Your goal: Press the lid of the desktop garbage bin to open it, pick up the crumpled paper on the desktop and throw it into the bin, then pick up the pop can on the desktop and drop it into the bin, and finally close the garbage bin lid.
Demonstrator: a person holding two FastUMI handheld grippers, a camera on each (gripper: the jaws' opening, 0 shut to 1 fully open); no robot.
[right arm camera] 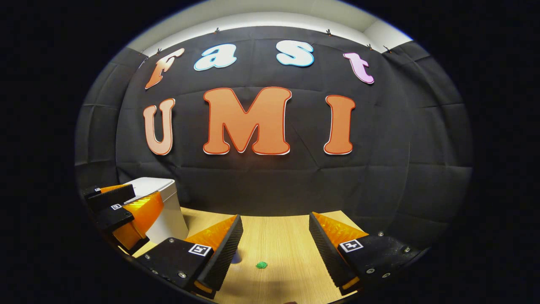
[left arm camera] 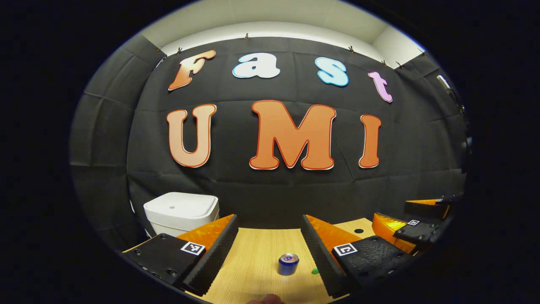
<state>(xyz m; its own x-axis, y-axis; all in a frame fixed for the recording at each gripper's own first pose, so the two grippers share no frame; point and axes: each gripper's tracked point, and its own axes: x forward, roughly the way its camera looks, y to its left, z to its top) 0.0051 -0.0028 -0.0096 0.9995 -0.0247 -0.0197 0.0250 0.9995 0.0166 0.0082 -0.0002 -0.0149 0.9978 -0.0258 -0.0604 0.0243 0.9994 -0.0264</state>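
The left gripper (left arm camera: 270, 249) stood with jaws spread, nothing between the fingers but the pop can (left arm camera: 288, 264) upright on the table (left arm camera: 253, 261), lower centre. The bin (left arm camera: 181, 212), lid down, sat lower left. The right gripper (right arm camera: 276, 249) was likewise spread above a small green crumpled paper (right arm camera: 261, 265).

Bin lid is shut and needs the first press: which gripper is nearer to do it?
Probably left. The bin with its lid stands just beyond the left gripper; in the right gripper view, the left gripper lies between the bin and the right gripper.
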